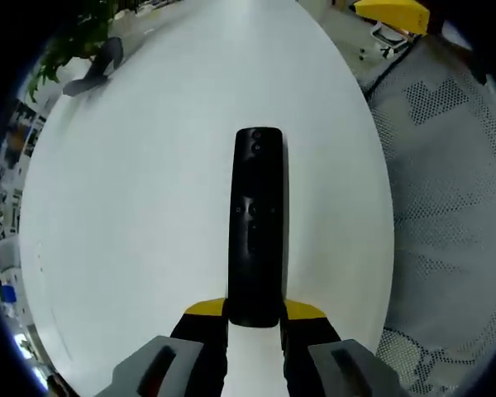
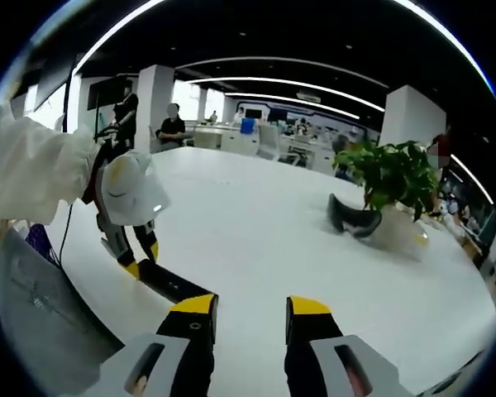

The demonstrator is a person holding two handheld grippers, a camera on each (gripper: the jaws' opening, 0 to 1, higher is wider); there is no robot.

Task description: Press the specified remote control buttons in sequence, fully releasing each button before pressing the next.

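Now the left gripper (image 1: 254,318) has the black remote control (image 1: 257,223) clamped by its near end between the yellow-tipped jaws, and the remote runs straight away from the camera over the white table (image 1: 132,223), buttons facing up. From the right gripper view, that same left gripper (image 2: 139,258) comes in from the left side, held by a white-gloved hand (image 2: 131,190), with the remote (image 2: 172,287) poking out low over the tabletop (image 2: 273,240).

Meanwhile the right gripper (image 2: 250,318) hangs above the table with its jaws parted and nothing between them, the remote's far end just beside its left jaw. Further back on the table, a potted plant (image 2: 390,178) stands with a dark curved object (image 2: 353,217) just beside its base. At the right of the left gripper view a grey mesh chair back (image 1: 446,182) sits beside the table edge.
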